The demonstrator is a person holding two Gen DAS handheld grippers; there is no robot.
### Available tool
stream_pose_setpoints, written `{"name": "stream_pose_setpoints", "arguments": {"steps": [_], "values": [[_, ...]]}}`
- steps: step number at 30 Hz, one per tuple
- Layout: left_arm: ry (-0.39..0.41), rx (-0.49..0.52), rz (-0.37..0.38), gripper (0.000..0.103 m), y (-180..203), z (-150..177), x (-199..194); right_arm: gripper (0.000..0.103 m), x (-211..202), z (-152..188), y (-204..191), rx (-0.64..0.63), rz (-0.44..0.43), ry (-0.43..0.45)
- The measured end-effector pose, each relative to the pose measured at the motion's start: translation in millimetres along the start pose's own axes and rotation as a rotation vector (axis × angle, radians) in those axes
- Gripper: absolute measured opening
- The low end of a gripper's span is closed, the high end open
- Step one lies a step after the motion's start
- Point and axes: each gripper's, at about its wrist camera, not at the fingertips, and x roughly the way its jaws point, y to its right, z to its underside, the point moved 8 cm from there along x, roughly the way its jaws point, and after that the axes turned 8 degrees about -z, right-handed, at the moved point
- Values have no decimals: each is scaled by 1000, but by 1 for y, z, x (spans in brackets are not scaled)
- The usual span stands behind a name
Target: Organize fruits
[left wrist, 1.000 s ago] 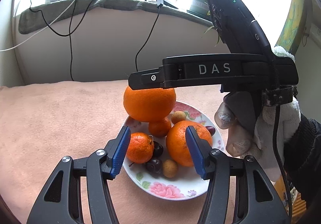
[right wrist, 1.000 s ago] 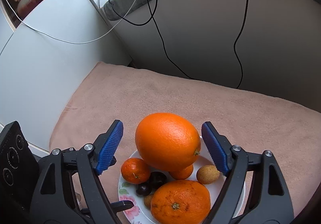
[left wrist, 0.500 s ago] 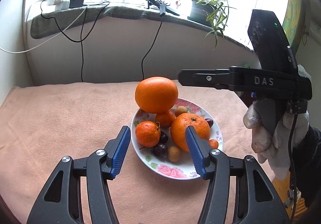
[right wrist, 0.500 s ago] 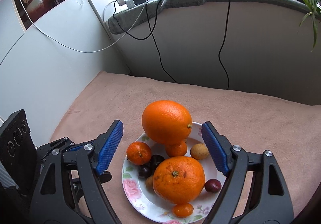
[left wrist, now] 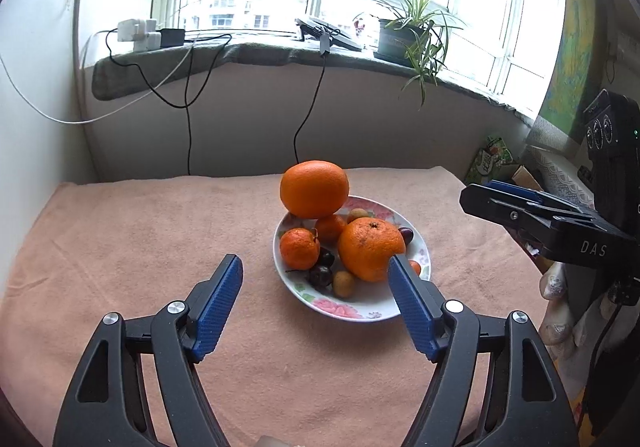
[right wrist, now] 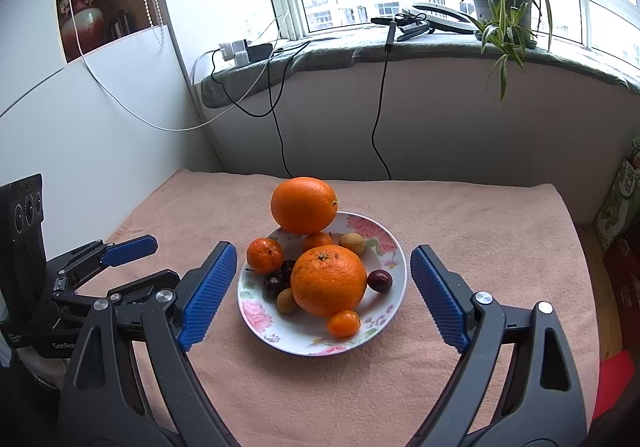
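Fruits heaped on a white, flower-patterned ceramic plate (right wrist: 390, 247), itself set on a pinkish-beige towel-like cloth (right wrist: 480, 231) spread over the table. Topmost and toward the window: a large, smooth, round orange (right wrist: 303, 204), propped on the plate's far rim and on a small tangerine (right wrist: 317, 239) beneath it. In the middle of the plate: a second big orange with a rougher, dimpled skin (right wrist: 329, 281), stem end up. Left of that: a small round mandarin (right wrist: 264, 255). Between them: two dark, glossy cherries (right wrist: 276, 281), touching each other. Just in front of the cherries: a small tan, oval longan-like fruit (right wrist: 286, 300); another of the same kind (right wrist: 352, 243) nearer the far rim. Right of the rough orange: a dark purple round fruit (right wrist: 380, 280). At the near rim: a tiny orange kumquat (right wrist: 343, 323), touching the rough orange.

Hovered short of the plate, nothing between the fingers: the right gripper with black arms and blue ribbed pads (right wrist: 320, 295), jaws spread wide, wider than the plate. Likewise the left gripper of the same make (left wrist: 316, 299), jaws wide apart and empty, right pad overlapping the plate's near edge in the left wrist view. Neither in contact with any fruit.

Farther back: a grey-covered windowsill (right wrist: 360, 47) with a potted spider plant (right wrist: 502, 3), white chargers (right wrist: 236, 51) and black cables (right wrist: 378, 115) hanging down the wall.
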Motion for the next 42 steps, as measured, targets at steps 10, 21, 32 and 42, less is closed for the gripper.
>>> {"name": "stream_pose_setpoints", "arguments": {"steps": [10, 21, 32, 42], "values": [[7, -3, -65, 75, -7, 12, -15, 91, -28, 22, 13, 39, 173, 53], [5, -22, -80, 83, -9, 17, -20, 91, -35, 34, 19, 60, 213, 51], [-8, -31, -88, 83, -10, 20, -18, 91, -33, 35, 13, 74, 176, 53], [6, -25, -91, 83, -8, 20, -20, 91, -30, 41, 16, 83, 181, 37]]}}
